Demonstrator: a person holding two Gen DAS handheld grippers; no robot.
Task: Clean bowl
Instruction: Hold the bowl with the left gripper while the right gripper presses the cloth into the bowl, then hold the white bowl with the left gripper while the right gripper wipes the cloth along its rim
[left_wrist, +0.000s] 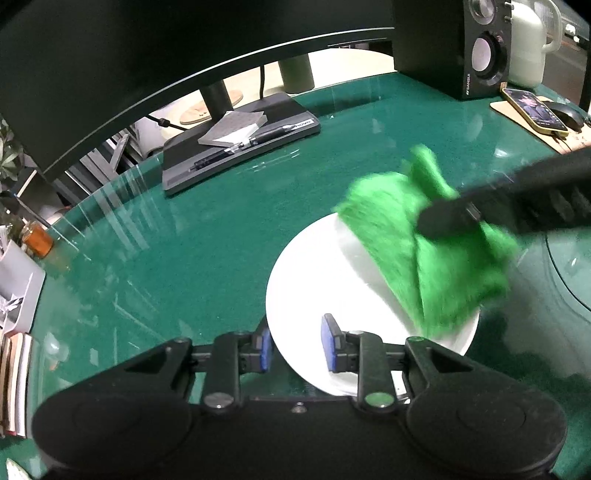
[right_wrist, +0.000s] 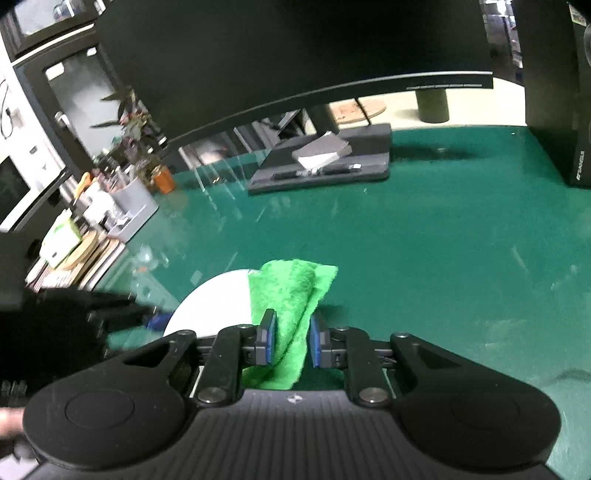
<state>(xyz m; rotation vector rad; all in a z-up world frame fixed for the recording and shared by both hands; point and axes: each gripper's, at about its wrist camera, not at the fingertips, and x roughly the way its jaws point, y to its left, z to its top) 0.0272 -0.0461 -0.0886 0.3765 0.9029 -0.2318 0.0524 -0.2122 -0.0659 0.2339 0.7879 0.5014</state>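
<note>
While I worked both units, my left gripper (left_wrist: 297, 343) had its jaws clamped on the near rim of the white bowl (left_wrist: 317, 280), lower centre of the left wrist frame, on the green tabletop (left_wrist: 221, 236). My right gripper (right_wrist: 291, 339) had jaws clenched on the green cloth (right_wrist: 291, 295), draped over the bowl's right side. Monitor (left_wrist: 147, 55) upper left; speaker (left_wrist: 476, 48), phone (left_wrist: 535, 109) upper right.
</note>
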